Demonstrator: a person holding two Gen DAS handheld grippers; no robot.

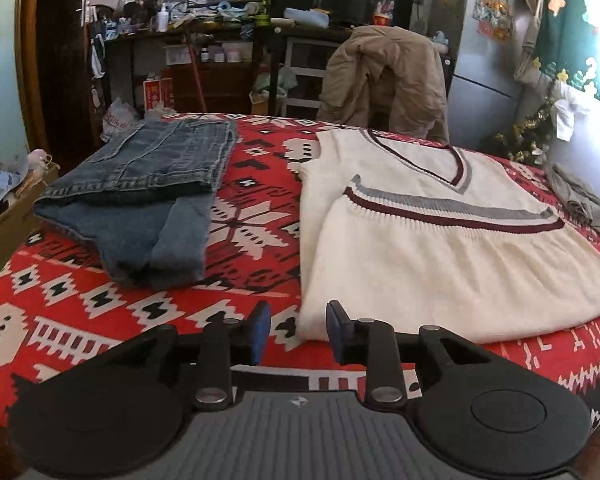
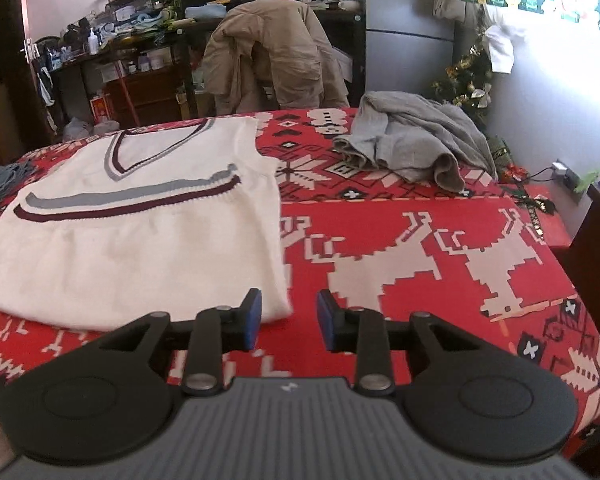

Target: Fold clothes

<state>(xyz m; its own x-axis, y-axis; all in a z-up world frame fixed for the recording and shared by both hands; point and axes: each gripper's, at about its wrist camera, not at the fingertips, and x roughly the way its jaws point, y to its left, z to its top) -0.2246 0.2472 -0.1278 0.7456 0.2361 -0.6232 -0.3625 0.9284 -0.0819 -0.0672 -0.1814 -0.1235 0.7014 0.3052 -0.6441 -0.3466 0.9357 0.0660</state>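
A cream knit vest (image 1: 440, 256) with grey and maroon stripes lies on the red patterned cloth (image 1: 252, 240), its lower part folded up over the chest. My left gripper (image 1: 298, 330) stands open at the vest's near left corner, nothing between its fingers. In the right wrist view the same vest (image 2: 148, 248) fills the left half. My right gripper (image 2: 288, 320) is open just off the vest's near right corner, empty. Folded blue jeans (image 1: 148, 196) lie to the left. A crumpled grey garment (image 2: 416, 140) sits at the far right.
A chair draped with a tan jacket (image 1: 384, 80) stands behind the table. A cardboard box (image 1: 8, 216) is beside the table's left edge. Behind are cluttered shelves (image 1: 204, 32) and a fridge (image 1: 492, 52). Dark furniture (image 2: 596, 240) stands off the right edge.
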